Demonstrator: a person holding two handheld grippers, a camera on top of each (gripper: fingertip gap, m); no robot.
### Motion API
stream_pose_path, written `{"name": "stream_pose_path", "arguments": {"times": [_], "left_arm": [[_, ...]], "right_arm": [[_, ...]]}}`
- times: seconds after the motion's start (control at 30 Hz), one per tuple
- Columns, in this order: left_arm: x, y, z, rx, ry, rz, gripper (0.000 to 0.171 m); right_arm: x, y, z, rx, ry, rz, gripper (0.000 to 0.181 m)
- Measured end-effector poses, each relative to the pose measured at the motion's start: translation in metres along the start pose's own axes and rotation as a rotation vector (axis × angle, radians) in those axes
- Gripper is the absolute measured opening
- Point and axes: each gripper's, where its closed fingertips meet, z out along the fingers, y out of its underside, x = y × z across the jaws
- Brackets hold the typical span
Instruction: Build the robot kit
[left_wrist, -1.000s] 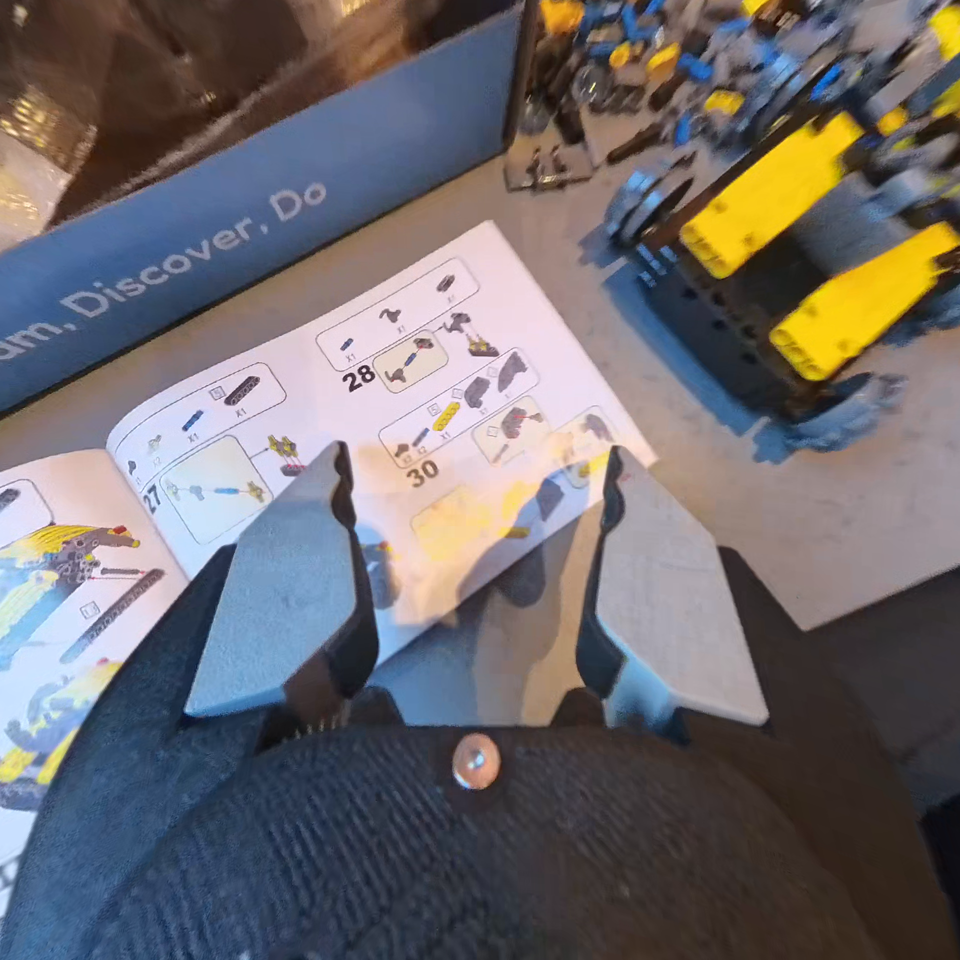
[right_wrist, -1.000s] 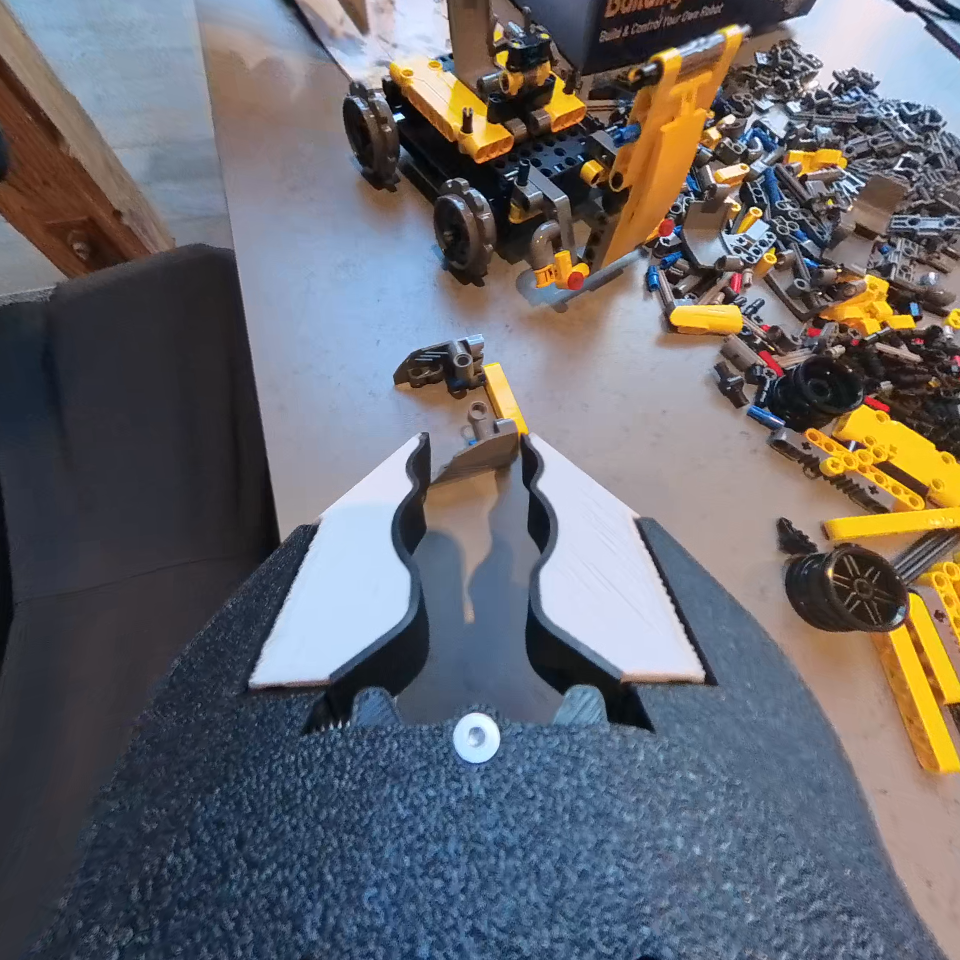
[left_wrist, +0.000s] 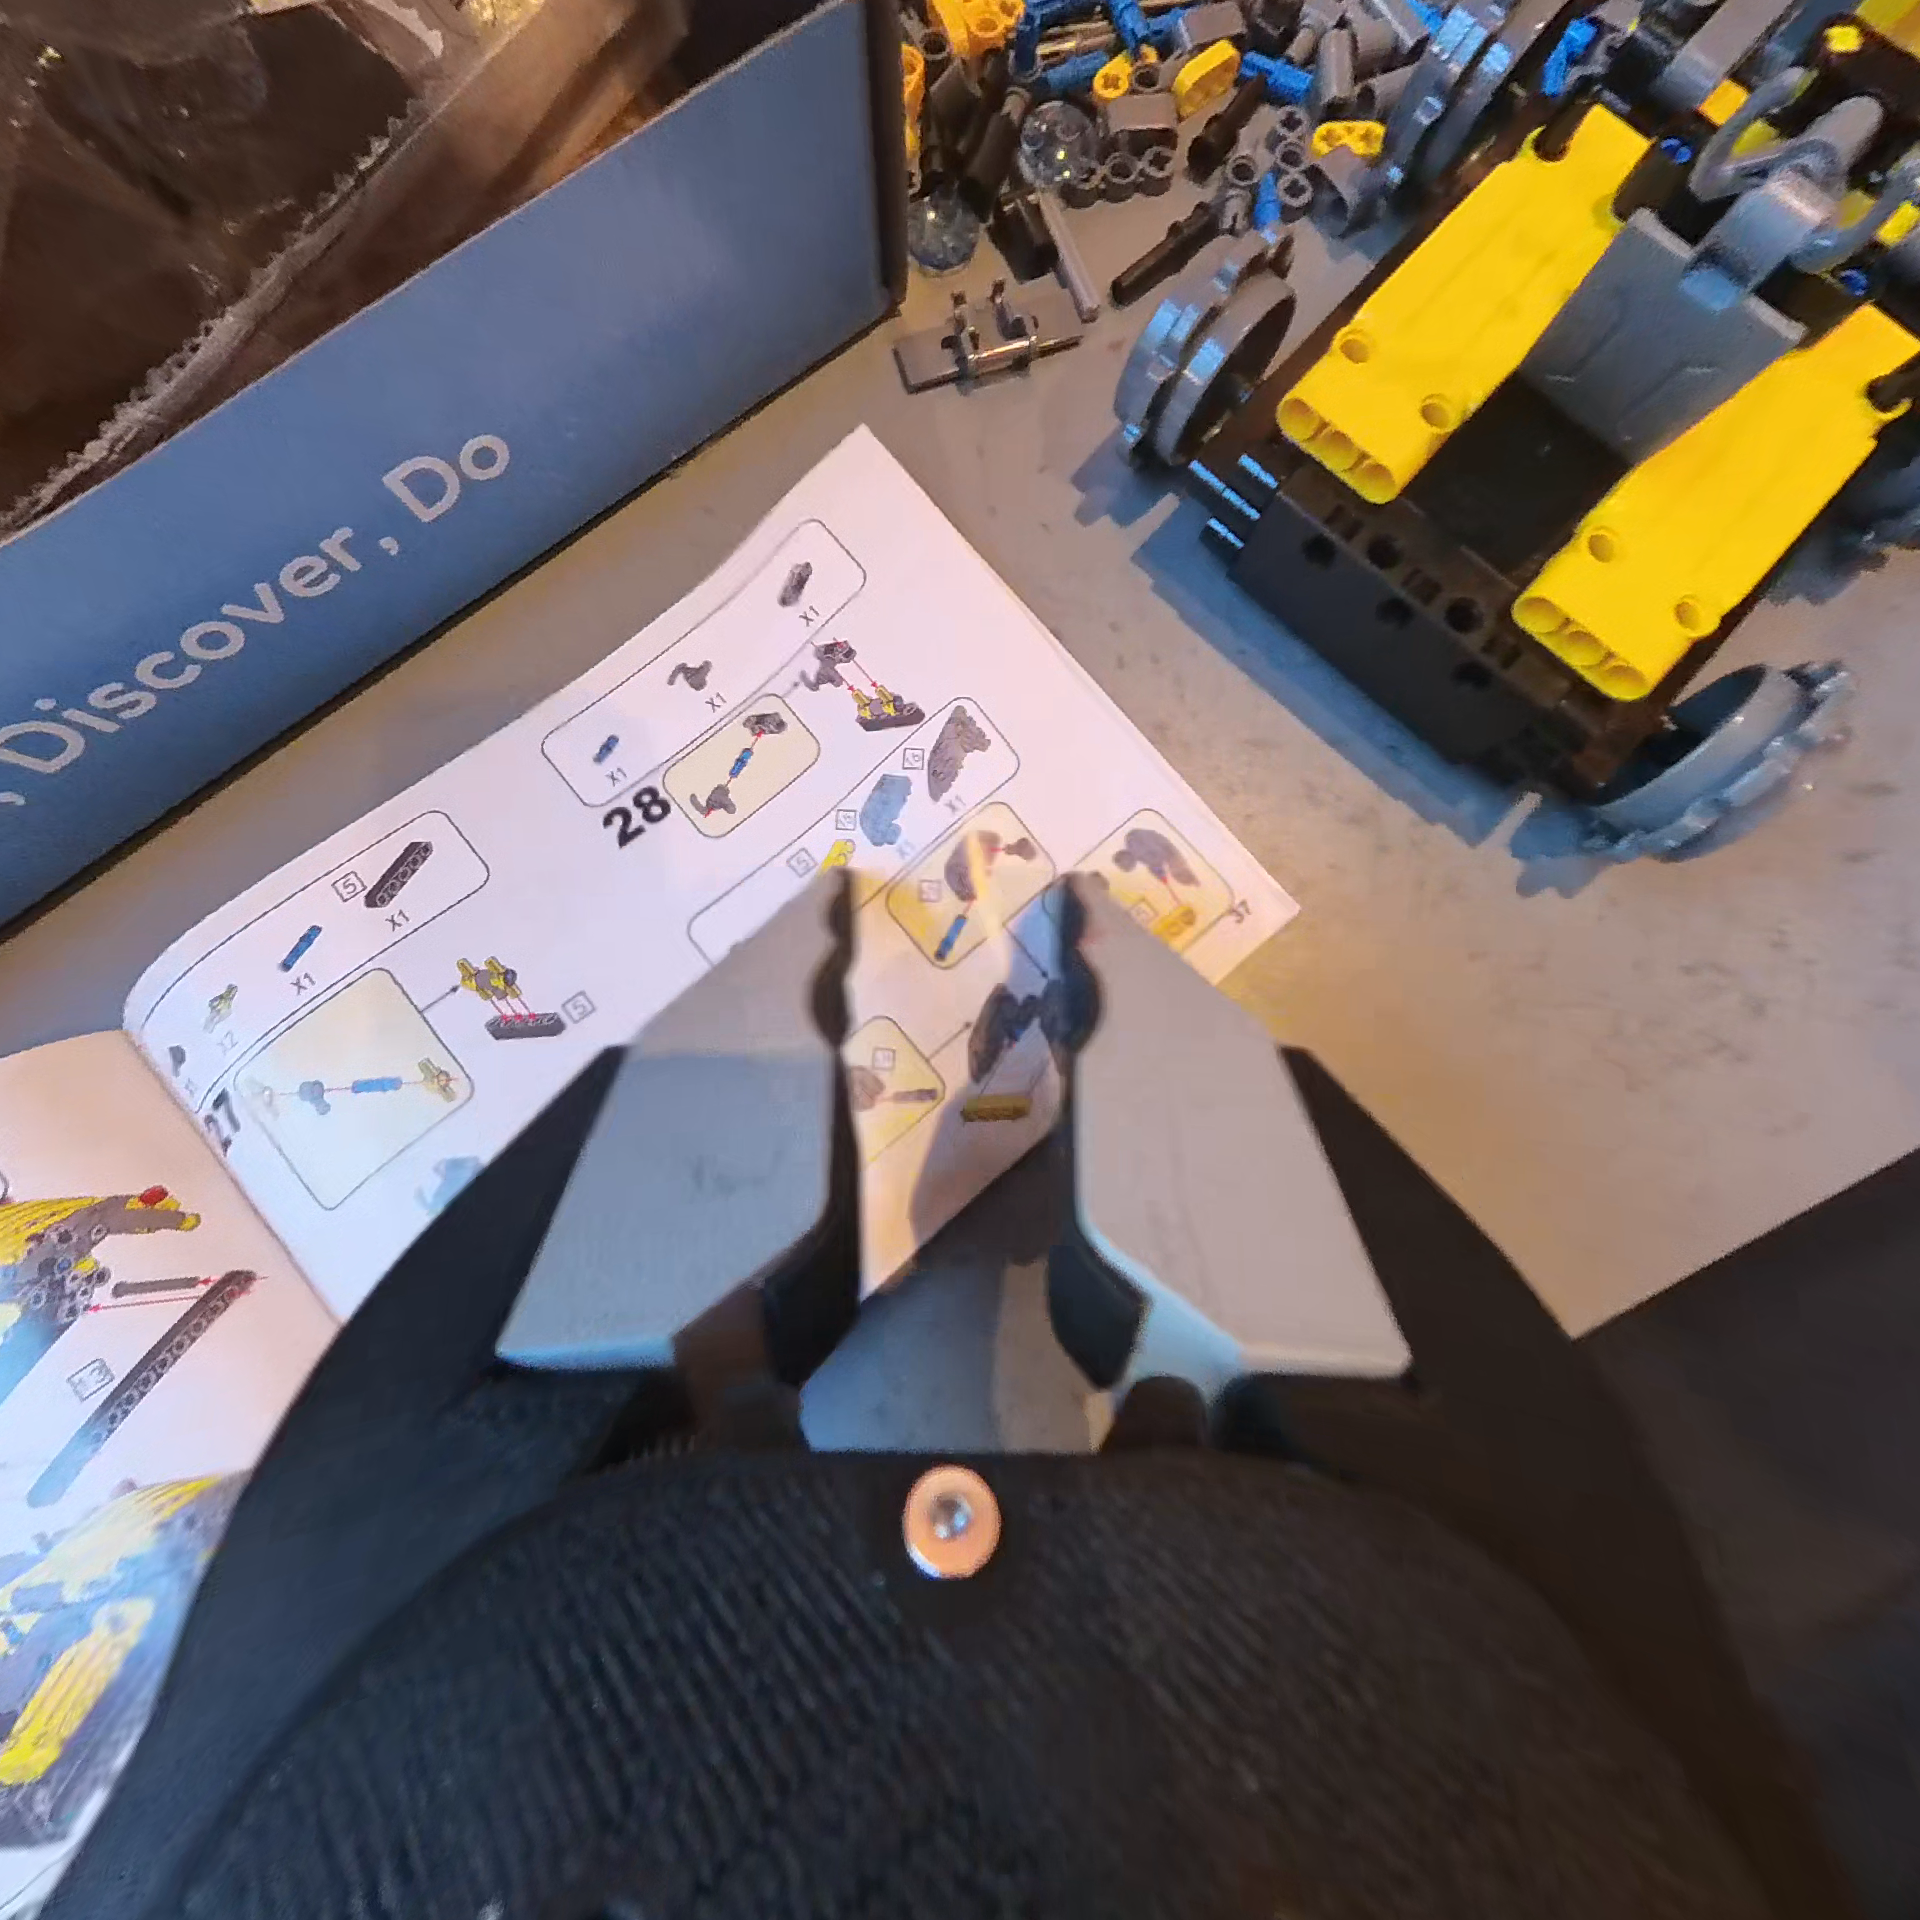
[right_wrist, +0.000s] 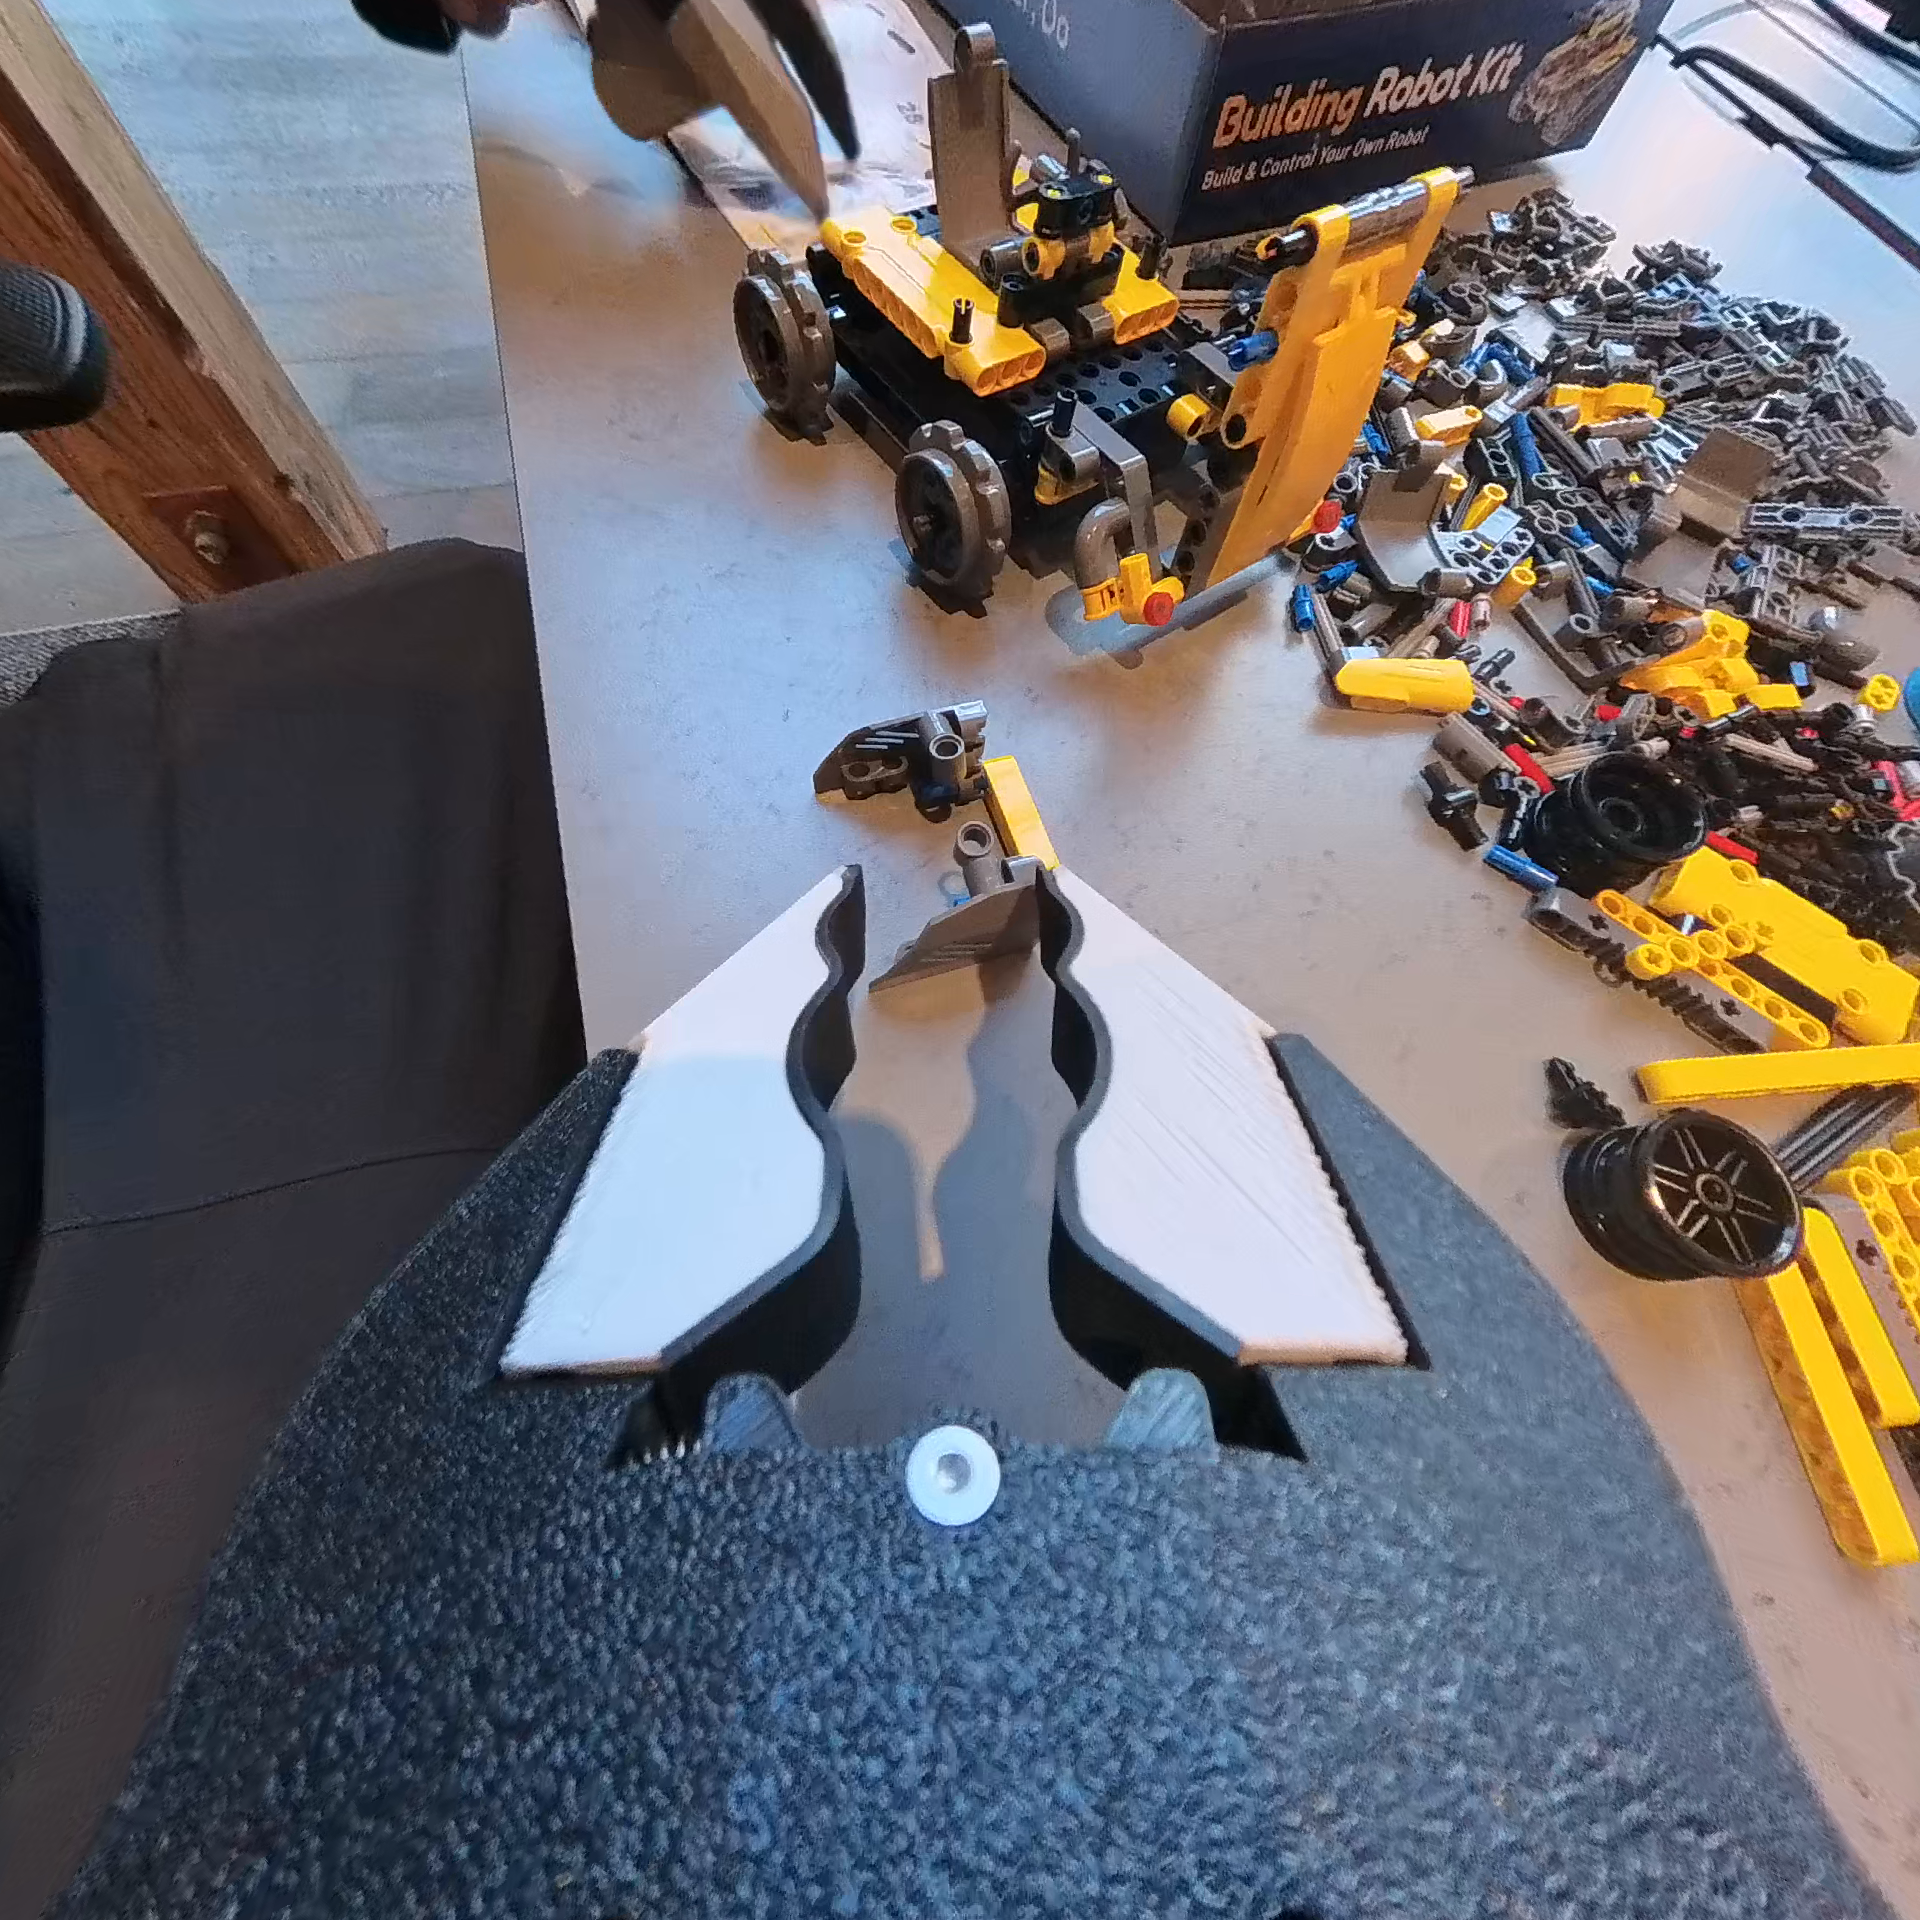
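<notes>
My left gripper (left_wrist: 956, 914) hovers over the right page of an open instruction booklet (left_wrist: 623, 831), its jaws a narrow gap apart and empty. It also shows at the top of the right wrist view (right_wrist: 727, 104), beside the yellow and black model vehicle (right_wrist: 1039, 364). My right gripper (right_wrist: 948, 888) is open, low over the grey table. A small grey wing piece (right_wrist: 966, 935) lies between its fingertips, against the right finger. That piece joins a short yellow beam (right_wrist: 1018, 810) and a second grey wing (right_wrist: 894, 764) just ahead.
A blue box (left_wrist: 416, 416) stands behind the booklet. The vehicle (left_wrist: 1558, 468) sits right of the booklet. A pile of loose parts (right_wrist: 1662, 468) and black wheels (right_wrist: 1683, 1195) fill the table's right side. A dark chair (right_wrist: 260, 935) and wooden beam (right_wrist: 156, 364) are left of the table edge.
My left gripper's jaws have narrowed and it has moved forward over the booklet's right page. The right gripper and the grey piece have stayed put.
</notes>
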Motion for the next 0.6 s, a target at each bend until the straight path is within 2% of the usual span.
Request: {"name": "stream_pose_path", "arguments": {"times": [0.13, 0.17, 0.27, 0.43, 0.47, 0.5, 0.6], "left_arm": [[-0.003, 0.000, 0.000, 0.063, -0.002, -0.016, 0.003], [-0.005, 0.000, -0.001, 0.068, -0.001, -0.023, 0.000], [-0.006, 0.001, -0.001, 0.070, 0.019, -0.049, 0.000], [-0.014, 0.006, -0.009, -0.008, -0.023, -0.029, 0.000], [-0.014, 0.006, -0.012, -0.018, -0.022, -0.023, 0.022], [-0.011, 0.006, -0.015, -0.028, -0.007, -0.036, 0.058], [0.009, 0.003, -0.019, -0.035, 0.054, -0.058, 0.082]], "right_arm": [[0.001, 0.000, 0.000, 0.000, 0.004, 0.003, 0.033], [0.001, 0.000, 0.000, 0.000, 0.006, 0.004, 0.033], [0.001, 0.000, 0.000, -0.001, 0.006, 0.006, 0.033], [0.002, -0.002, -0.002, 0.019, -0.008, 0.030, 0.035], [0.003, -0.002, -0.002, 0.021, -0.010, 0.037, 0.035], [0.003, -0.002, -0.002, 0.019, -0.011, 0.041, 0.035], [0.002, 0.000, 0.000, 0.002, -0.006, 0.030, 0.034]]}}
